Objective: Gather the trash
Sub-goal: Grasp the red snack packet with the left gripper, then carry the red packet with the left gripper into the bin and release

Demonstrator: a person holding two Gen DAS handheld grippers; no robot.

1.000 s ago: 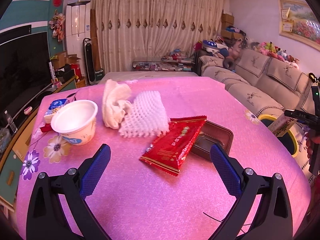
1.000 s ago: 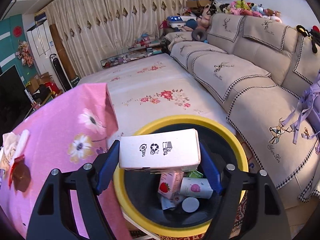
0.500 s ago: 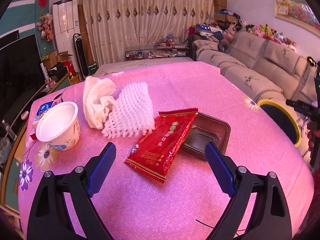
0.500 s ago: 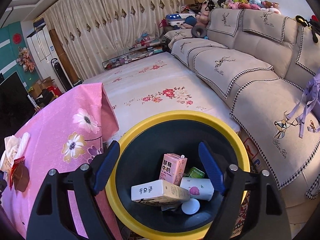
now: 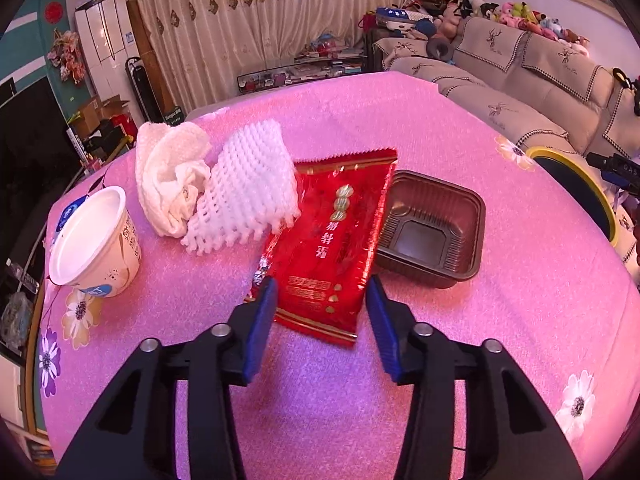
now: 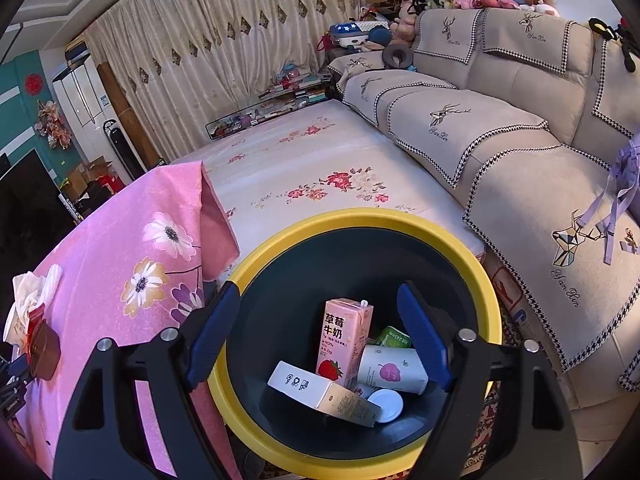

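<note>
A red snack wrapper (image 5: 332,236) lies on the pink table (image 5: 520,300), partly over a brown plastic tray (image 5: 430,224). My left gripper (image 5: 320,300) is open, its blue fingers on either side of the wrapper's near end. A white foam net (image 5: 244,188), a crumpled white cloth (image 5: 172,176) and a paper cup (image 5: 94,240) lie to the left. My right gripper (image 6: 316,332) is open and empty above the yellow-rimmed bin (image 6: 360,220), which holds a white carton (image 6: 320,392), a pink milk carton (image 6: 344,340) and other packs.
The bin stands on the floor between the table edge (image 6: 208,220) and a beige sofa (image 6: 520,140). A floral-covered low surface (image 6: 300,160) lies behind the bin. The bin's rim also shows at the right of the left wrist view (image 5: 560,154).
My right gripper opened and the white carton dropped into the bin. My left gripper moved forward and down to the red wrapper and its fingers narrowed around it.
</note>
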